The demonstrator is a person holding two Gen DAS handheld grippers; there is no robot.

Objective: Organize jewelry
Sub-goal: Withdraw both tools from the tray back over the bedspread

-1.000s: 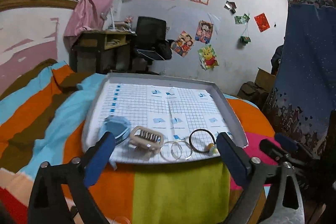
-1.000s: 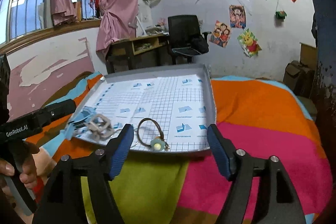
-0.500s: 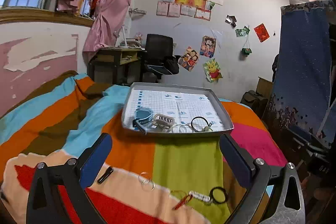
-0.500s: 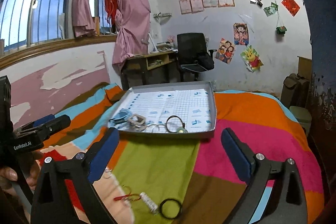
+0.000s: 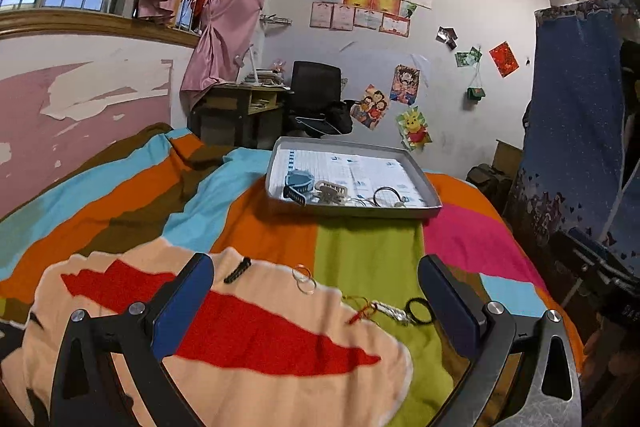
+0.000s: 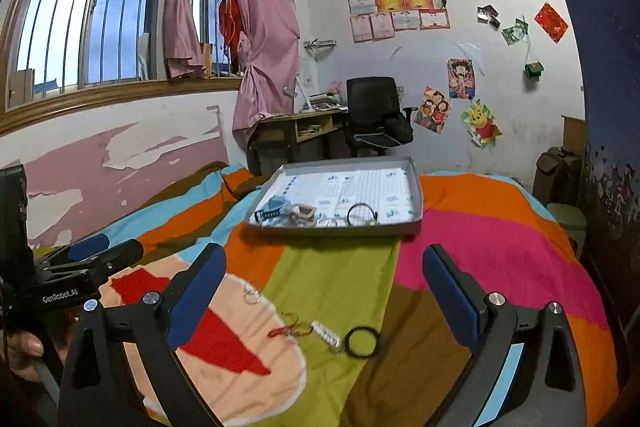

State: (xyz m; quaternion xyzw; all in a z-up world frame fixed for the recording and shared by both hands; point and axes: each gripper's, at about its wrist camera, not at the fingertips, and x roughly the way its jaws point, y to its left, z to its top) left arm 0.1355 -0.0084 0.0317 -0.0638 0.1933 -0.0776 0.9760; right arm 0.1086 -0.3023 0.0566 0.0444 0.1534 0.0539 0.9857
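Note:
A grey tray (image 5: 434, 203) (image 6: 416, 195) lined with grid paper sits far on the striped bed. It holds a blue band (image 5: 299, 181), a beige hair clip (image 5: 331, 190), clear rings and a black ring. On the blanket nearer me lie a black hairpin (image 5: 237, 270), clear rings (image 5: 304, 279) (image 6: 252, 294), a red cord with a silver charm (image 5: 378, 310) (image 6: 316, 331) and a black ring (image 5: 418, 310) (image 6: 362, 342). My left gripper (image 5: 316, 301) is open and empty above them. My right gripper (image 6: 324, 291) is open and empty too.
The bed carries a multicoloured striped blanket (image 5: 368, 247). A desk (image 5: 240, 111) and black office chair (image 5: 316, 99) stand behind the bed by the wall. A dark blue curtain (image 5: 576, 131) hangs at the right. The left gripper body (image 6: 68, 279) shows in the right wrist view.
Both grippers have pulled back from the tray toward the near side of the bed. The loose items on the blanket have come into view.

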